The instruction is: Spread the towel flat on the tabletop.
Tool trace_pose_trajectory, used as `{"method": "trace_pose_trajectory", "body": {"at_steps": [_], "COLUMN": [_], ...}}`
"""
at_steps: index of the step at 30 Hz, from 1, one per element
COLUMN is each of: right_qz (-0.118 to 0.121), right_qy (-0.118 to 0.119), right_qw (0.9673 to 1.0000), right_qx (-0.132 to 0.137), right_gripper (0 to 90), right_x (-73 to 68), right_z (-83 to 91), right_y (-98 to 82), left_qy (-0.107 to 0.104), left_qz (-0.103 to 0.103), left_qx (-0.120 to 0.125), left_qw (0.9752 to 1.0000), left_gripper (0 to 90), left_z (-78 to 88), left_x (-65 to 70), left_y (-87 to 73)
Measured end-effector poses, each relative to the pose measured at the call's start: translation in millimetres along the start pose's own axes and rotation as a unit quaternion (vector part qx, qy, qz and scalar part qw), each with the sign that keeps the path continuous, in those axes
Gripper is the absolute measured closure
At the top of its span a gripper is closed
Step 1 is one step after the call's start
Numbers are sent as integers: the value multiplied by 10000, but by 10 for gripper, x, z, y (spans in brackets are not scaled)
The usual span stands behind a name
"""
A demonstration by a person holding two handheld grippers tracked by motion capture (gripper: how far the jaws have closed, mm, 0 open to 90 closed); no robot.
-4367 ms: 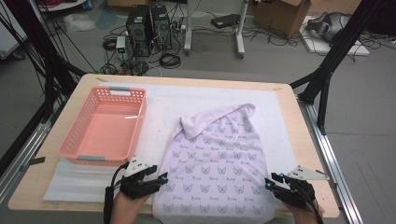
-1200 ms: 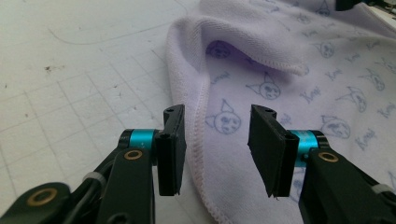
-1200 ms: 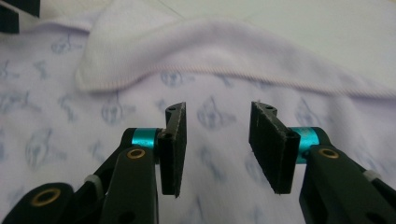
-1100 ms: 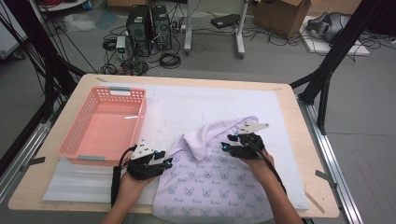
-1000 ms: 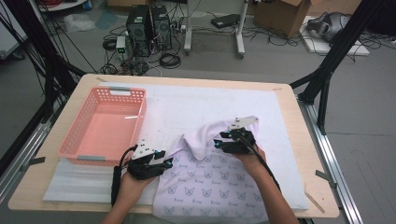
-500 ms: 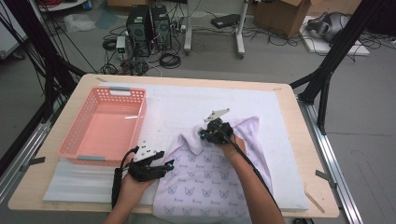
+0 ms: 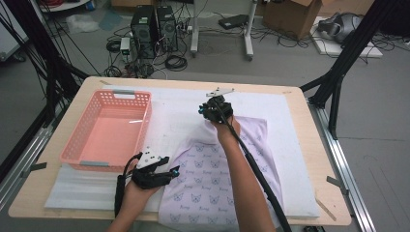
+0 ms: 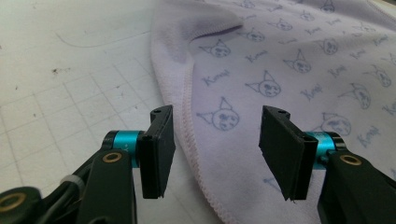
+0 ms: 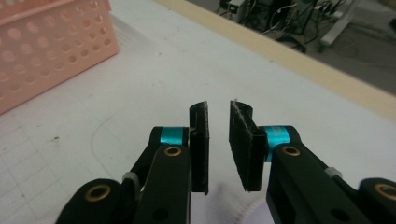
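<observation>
Lying on the white mat (image 7: 285,145), the lilac printed cloth (image 7: 212,183) spreads from mid-table toward our near edge, its far part bunched where our right hand sits on it. We note a cat-face print and a stitched hem, clearest in the left gripper view (image 8: 289,60), where the hem runs up between the jaws and the cloth's upper corner is folded over.

Left gripper (image 7: 167,170): at the cloth's left edge, low over the mat. Its jaws stand well apart, astride the hem; the pads press on nothing. They have just been opening, and the cloth edge lies between them, not pinched.

Right gripper (image 7: 209,109): at the far end of the cloth, pointing away from us over bare mat. In the right gripper view (image 9: 218,140) the jaws stand a narrow gap apart with nothing between the pads; a strip of pale cloth shows just beneath the gripper's body at the bottom edge. They closed hard and have just been parting a little. We record no grip.

Pink basket (image 7: 104,137): plastic, perforated walls, grey handles on both short ends, on the left part of the mat, just beside the cloth's left side and near the left gripper. We see its bare floor. A corner of it shows in the right gripper view (image 9: 51,46).

Wooden table (image 7: 314,125) carries the mat.
</observation>
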State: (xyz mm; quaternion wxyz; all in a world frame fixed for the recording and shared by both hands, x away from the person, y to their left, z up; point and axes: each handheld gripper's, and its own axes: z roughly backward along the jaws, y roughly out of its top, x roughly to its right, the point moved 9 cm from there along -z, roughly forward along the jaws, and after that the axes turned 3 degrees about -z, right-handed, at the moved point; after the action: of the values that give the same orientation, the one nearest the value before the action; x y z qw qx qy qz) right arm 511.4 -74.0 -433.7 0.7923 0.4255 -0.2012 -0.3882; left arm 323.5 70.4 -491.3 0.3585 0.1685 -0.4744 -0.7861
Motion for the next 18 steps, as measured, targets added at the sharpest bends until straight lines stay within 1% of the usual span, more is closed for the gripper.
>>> {"method": "trace_pose_trajectory", "body": {"at_steps": [2,3,4,5,6,7,9,10,11,12,13,14,15,16,17,18], "right_qz": [35,94,13,27,114,129,76,122,207,222,223,251,282,295,261,274], "right_qy": [71,92,264,407,381,428,586,640,664,682,752,746,778,715,734,764], "right_qw": [9999,9995,9981,9960,9948,9938,9913,9893,9879,9868,9856,9848,9837,9855,9858,9858], "right_qx": [-132,-287,-560,-798,-938,-1013,-1179,-1306,-1389,-1453,-1499,-1547,-1593,-1507,-1489,-1468], "right_gripper": [759,726,681,664,654,635,603,595,582,580,589,622,676,773,863,867], "right_x": [43,71,77,85,100,106,86,61,39,10,-20,-33,-42,-39,-41,-44], "right_z": [83,114,129,140,159,175,184,184,176,174,173,165,150,148,151,140], "right_y": [-22,-72,-155,-243,-326,-402,-543,-619,-684,-743,-797,-848,-896,-905,-899,-885], "left_qy": [-1,-20,-24,-41,-37,-55,-72,-63,-70,-76,-79,-77,-78,-79,-73,-69], "left_qz": [-2,-8,-12,-43,-41,-48,-71,-73,-73,-67,-74,-61,-61,-58,-48,-63], "left_qx": [-10,-9,-12,-24,-32,-29,-35,-25,-21,-9,-14,-12,-18,-17,-4,-9], "left_qw": [10000,10000,10000,10000,10000,10000,9999,10000,9999,9999,9999,10000,9999,10000,10000,10000], "left_gripper": [454,455,455,455,455,455,456,456,456,455,456,456,455,455,455,455], "left_z": [-6,-11,-17,-24,-33,-40,-52,-55,-55,-56,-54,-53,-51,-50,-50,-48], "left_x": [5,14,23,29,34,42,52,56,57,58,55,55,54,54,55,52], "left_y": [-3,-3,-3,-4,-4,-3,-1,2,4,5,4,4,3,3,6,4]}}
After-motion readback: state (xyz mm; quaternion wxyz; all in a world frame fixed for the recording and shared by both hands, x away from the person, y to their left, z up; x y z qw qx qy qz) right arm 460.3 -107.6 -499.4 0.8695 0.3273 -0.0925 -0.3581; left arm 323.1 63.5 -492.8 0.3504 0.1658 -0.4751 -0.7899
